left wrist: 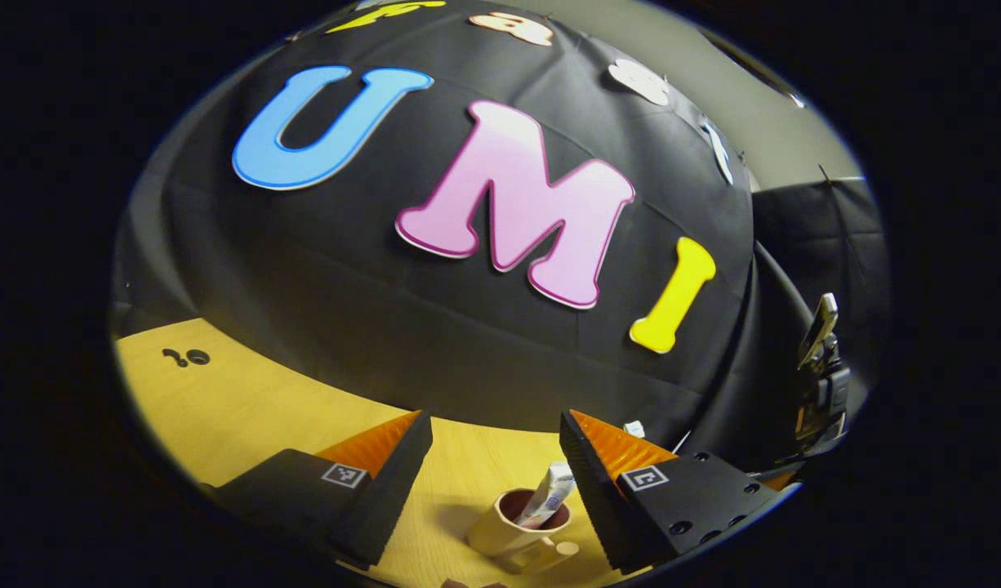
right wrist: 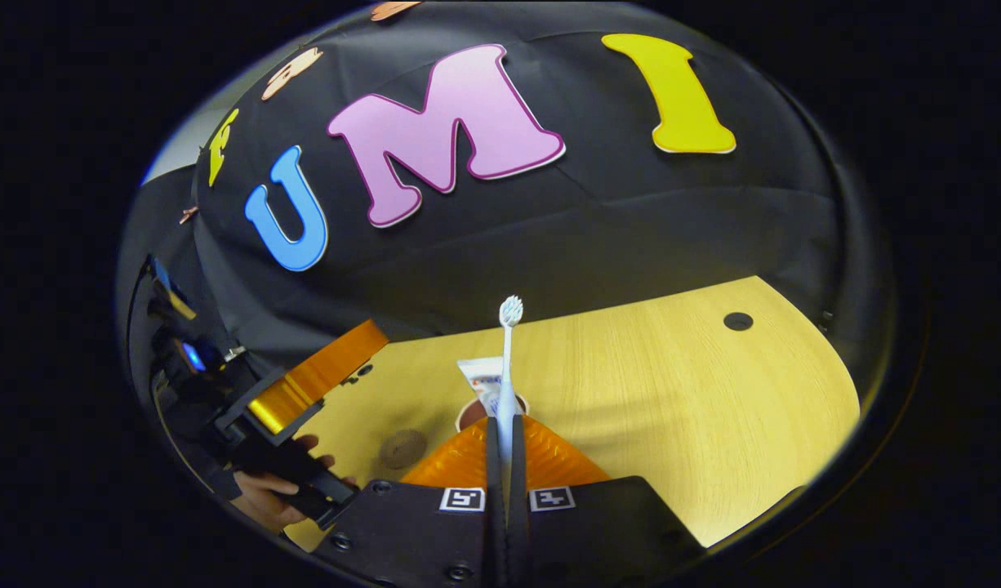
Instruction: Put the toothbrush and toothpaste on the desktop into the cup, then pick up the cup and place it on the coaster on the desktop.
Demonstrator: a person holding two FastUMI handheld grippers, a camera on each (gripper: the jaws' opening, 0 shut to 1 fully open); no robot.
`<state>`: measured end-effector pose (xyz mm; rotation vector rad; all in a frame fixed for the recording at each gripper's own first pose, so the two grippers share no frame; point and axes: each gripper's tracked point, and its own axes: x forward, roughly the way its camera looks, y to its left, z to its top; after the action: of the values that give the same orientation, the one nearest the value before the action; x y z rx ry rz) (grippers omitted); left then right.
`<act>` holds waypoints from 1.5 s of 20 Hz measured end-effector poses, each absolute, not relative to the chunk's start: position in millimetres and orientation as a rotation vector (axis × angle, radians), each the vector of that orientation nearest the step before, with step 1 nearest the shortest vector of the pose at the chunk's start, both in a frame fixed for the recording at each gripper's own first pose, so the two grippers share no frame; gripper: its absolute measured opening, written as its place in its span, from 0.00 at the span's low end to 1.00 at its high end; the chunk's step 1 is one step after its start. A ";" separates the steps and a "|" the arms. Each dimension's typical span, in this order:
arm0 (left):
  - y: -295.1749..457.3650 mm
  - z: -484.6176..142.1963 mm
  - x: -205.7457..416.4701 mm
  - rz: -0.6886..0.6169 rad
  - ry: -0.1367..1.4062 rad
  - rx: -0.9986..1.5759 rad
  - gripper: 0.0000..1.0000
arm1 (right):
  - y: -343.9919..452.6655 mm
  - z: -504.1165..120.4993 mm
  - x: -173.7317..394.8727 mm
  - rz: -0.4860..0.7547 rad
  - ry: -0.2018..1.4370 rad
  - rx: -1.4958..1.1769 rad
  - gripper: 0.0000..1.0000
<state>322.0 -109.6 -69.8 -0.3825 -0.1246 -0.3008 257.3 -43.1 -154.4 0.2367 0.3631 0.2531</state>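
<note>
A beige cup [left wrist: 500, 531] with a side handle stands on the wooden table [left wrist: 247, 408], below the gap between my left gripper's open fingers. A white toothpaste tube [left wrist: 549, 492] leans inside it. My left gripper [left wrist: 494, 420] holds nothing. In the right gripper view, my right gripper [right wrist: 504, 425] is shut on the handle of a white toothbrush [right wrist: 509, 351], whose bristle head points up and away. Just beyond its fingertips are the cup [right wrist: 472, 412] and the toothpaste [right wrist: 484, 377]. A round brown coaster [right wrist: 402, 447] lies left of the cup.
A hand [right wrist: 268, 490] holds the left gripper [right wrist: 329, 371] at the left of the right gripper view. The table [right wrist: 672, 392] has a dark hole [right wrist: 737, 321] at the right. A dark rig [left wrist: 820, 384] stands at the right edge of the left gripper view.
</note>
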 end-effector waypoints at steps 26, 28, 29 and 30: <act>-67.8 -115.6 271.8 -0.212 -0.076 -0.502 1.00 | 10.2 -149.3 322.9 0.306 -0.102 0.072 0.06; -69.3 -118.0 271.0 -0.213 -0.072 -0.498 0.97 | 8.2 -146.3 317.4 0.301 -0.116 0.080 0.10; -69.3 -119.3 270.7 -0.213 -0.069 -0.497 0.97 | 10.5 -148.7 315.5 0.311 -0.113 0.081 0.10; -70.2 -121.1 271.4 -0.212 -0.065 -0.498 0.97 | 11.0 -152.6 316.1 0.314 -0.106 0.079 0.13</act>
<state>271.4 -70.2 -121.1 -0.4975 -0.0651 -0.2121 316.1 11.0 -152.6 0.0788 -0.1060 0.3144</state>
